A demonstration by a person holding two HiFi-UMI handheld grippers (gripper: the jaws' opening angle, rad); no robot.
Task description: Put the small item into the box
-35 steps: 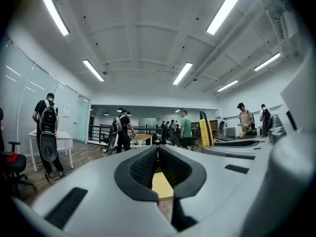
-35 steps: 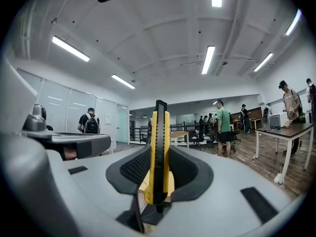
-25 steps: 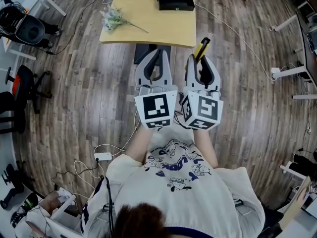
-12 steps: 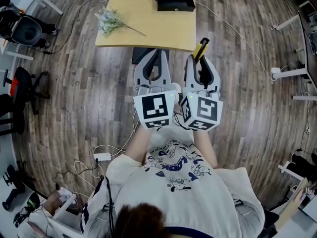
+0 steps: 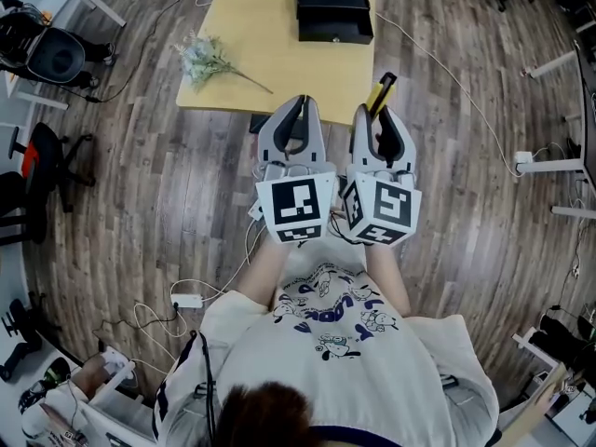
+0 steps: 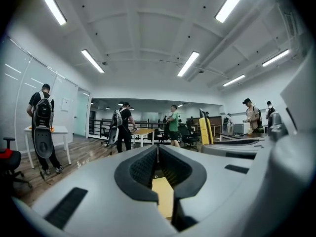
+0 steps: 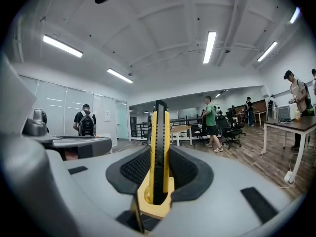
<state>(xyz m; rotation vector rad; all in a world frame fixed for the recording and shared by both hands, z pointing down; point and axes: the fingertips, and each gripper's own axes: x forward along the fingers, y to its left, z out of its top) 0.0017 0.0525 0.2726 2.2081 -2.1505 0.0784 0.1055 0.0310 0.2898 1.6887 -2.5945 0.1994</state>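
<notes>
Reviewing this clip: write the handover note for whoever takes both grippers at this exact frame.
Left gripper: shut, nothing between its jaws.
Right gripper: shut on the yellow utility knife, which sticks out past the jaw tips.
Things: the black box sits at the far edge of the wooden table. A flower sprig lies on the table's left side. Both grippers are held side by side over the floor, just short of the table's near edge.
Done: the knife is picked up.
Left: carry it over the table to the box and release it inside.
</notes>
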